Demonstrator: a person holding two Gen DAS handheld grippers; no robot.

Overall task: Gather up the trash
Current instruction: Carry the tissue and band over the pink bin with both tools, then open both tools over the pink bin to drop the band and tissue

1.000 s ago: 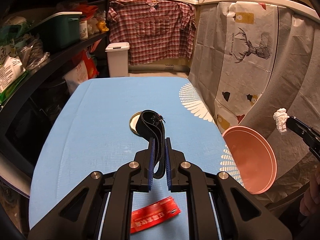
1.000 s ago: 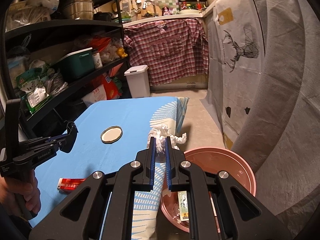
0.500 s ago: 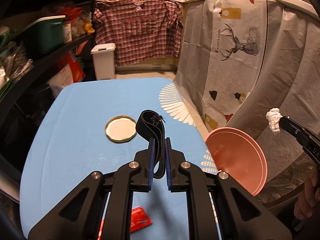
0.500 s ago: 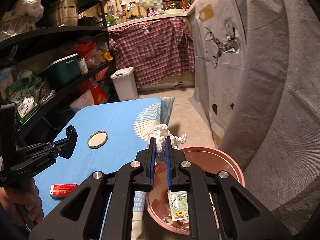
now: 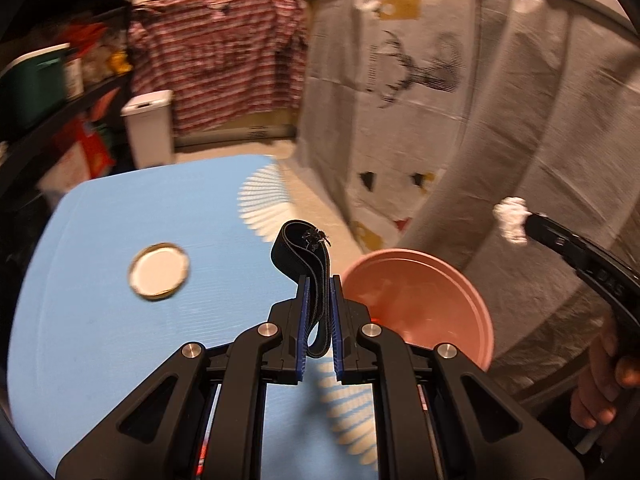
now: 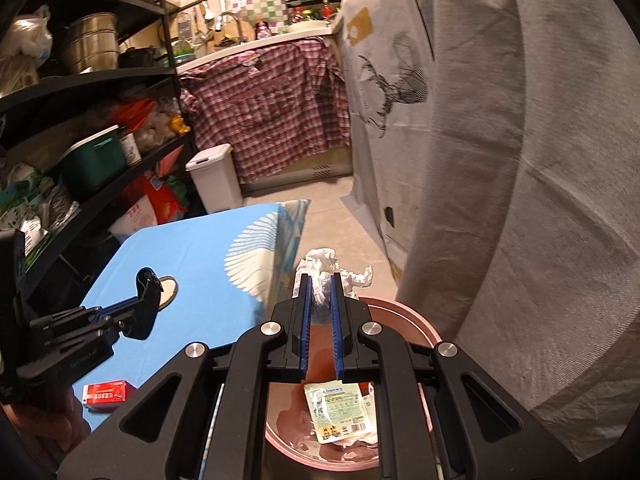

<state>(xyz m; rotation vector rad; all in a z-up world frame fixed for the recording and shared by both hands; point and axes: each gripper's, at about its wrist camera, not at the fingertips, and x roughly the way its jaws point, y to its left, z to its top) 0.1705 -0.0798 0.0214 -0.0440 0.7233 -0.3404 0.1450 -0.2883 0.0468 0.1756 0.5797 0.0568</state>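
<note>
**Inspector:** Left side first?

**Assistant:** The left hand-held gripper [image 5: 319, 280] is clamped on a black strap [image 5: 301, 246], carried above the counter [image 5: 100, 320] beside the pink bin [image 5: 420, 300], apparently for dropping. A jar lid [image 5: 159, 271] and a red packet [image 6: 106, 394] lie on the blue cover.

**Inspector:** And right?

**Assistant:** The right hand-held gripper [image 6: 320, 280] is clamped on a crumpled tissue [image 6: 326, 266] above the bin's far rim; wrappers already lie inside. Cluttered shelves [image 6: 80, 80] stand left, a plaid cloth [image 6: 272, 108] behind.

left gripper [image 5: 319, 280] points downward, jaws nearly closed, pinching a strap [image 5: 306, 248]. right gripper [image 6: 320, 280] angled down likewise, clamping a tissue [image 6: 324, 270]. a hand [image 5: 604, 380] grips its handle.
</note>
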